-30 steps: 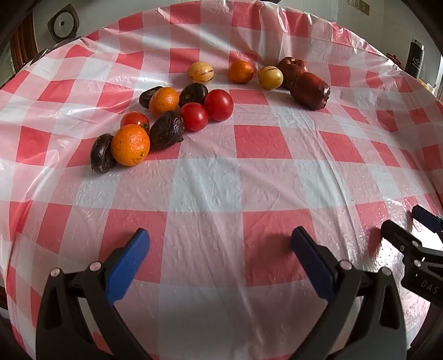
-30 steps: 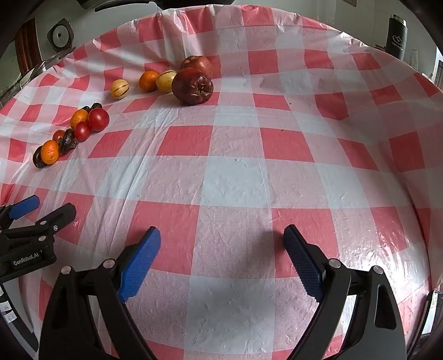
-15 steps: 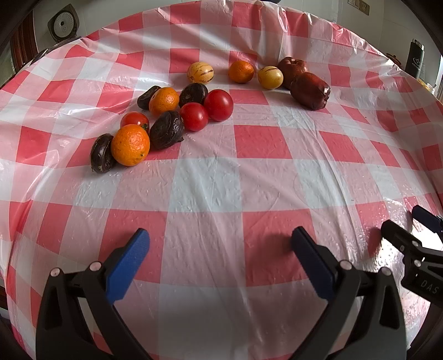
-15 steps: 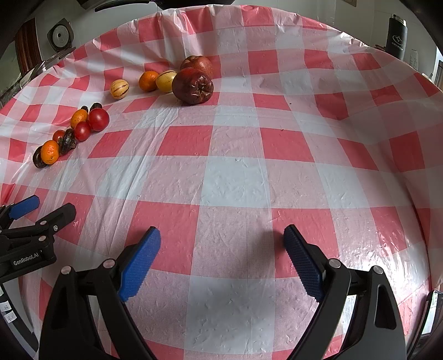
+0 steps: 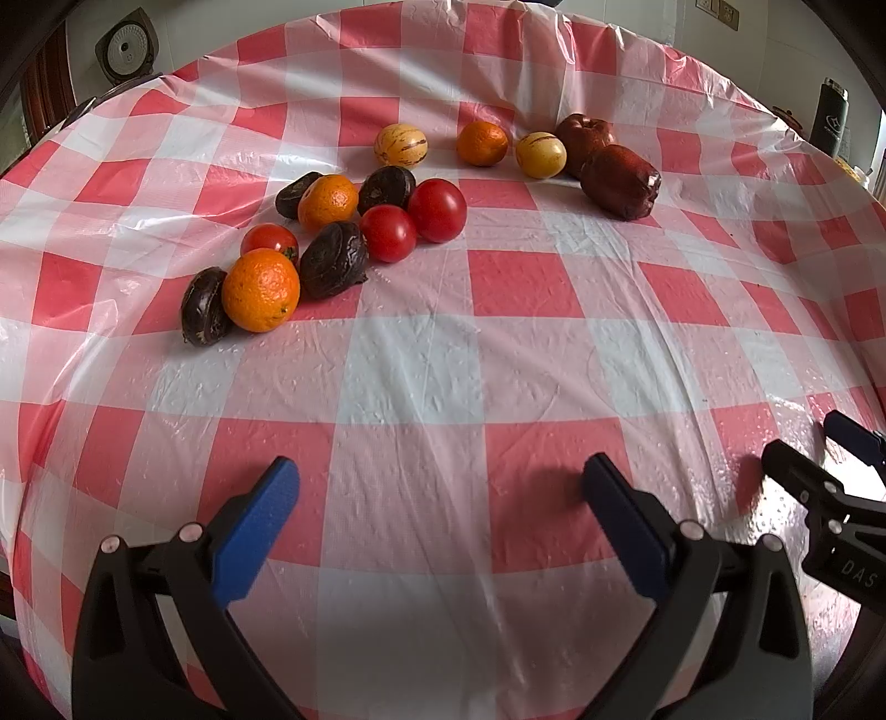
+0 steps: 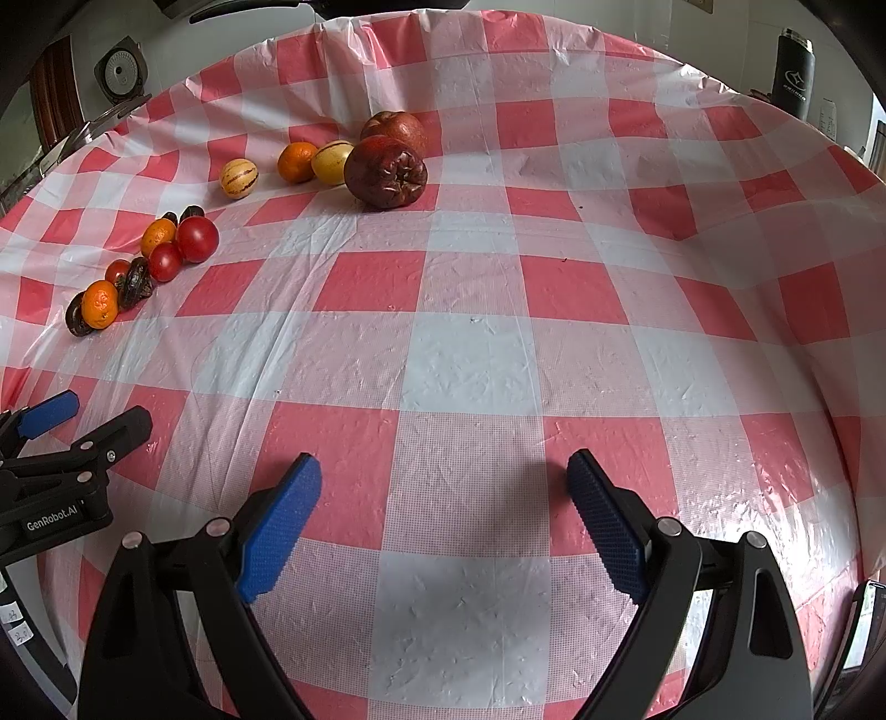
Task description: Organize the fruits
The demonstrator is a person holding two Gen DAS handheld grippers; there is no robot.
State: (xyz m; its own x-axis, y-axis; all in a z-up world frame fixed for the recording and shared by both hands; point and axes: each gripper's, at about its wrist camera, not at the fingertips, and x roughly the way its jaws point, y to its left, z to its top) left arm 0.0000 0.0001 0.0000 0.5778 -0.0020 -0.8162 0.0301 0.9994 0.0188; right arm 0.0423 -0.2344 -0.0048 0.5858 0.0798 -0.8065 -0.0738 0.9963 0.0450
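Fruit lies on a red-and-white checked tablecloth (image 5: pixel 443 365). In the left wrist view, a near cluster holds an orange (image 5: pixel 260 289), dark passion fruits (image 5: pixel 334 258), red tomatoes (image 5: pixel 437 210) and a second orange (image 5: pixel 328 201). Farther back lie a striped yellow melon (image 5: pixel 400 145), a third orange (image 5: pixel 482 143), a yellow fruit (image 5: pixel 541 154) and two dark red apples (image 5: pixel 620 181). My left gripper (image 5: pixel 440 487) is open and empty, well short of the fruit. My right gripper (image 6: pixel 443 487) is open and empty; the apples (image 6: pixel 386 171) lie far ahead of it.
A black flask (image 6: pixel 793 71) stands beyond the table's far right edge. A round grey appliance (image 5: pixel 126 52) sits behind the far left edge. Each gripper shows in the other's view, the right one (image 5: pixel 830 476) low right, the left one (image 6: pixel 72 426) low left.
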